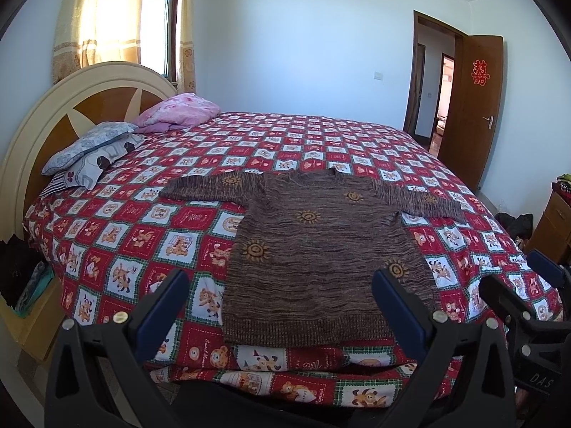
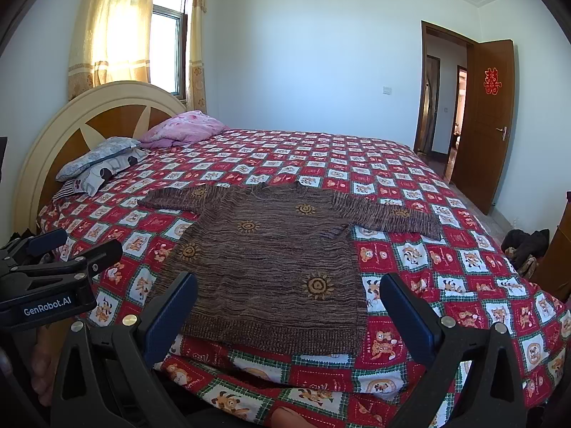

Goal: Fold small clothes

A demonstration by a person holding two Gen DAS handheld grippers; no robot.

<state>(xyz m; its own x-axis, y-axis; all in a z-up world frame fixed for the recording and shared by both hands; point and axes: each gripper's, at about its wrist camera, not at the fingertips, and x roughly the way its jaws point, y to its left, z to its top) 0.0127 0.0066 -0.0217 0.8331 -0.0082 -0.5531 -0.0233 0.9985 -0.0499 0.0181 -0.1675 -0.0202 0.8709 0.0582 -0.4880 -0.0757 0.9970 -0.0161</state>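
Fingers spread wide on the left gripper (image 1: 280,299) and right gripper (image 2: 287,301), both empty, above the bed's near edge.
One brown sweater (image 1: 314,249) (sun motifs) lies flat, sleeves out, on one checked bedspread (image 1: 142,221); three pillows (image 1: 89,149) by the headboard (image 1: 53,114); one window (image 1: 157,28); one open door (image 1: 478,107).

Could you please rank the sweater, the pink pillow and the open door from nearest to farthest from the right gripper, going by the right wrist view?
From the right gripper, jaws open:
1. Sweater, flat on the bed directly ahead, hem at the near edge.
2. Pink pillow, far left by the headboard.
3. Door, far right, beyond the bed.
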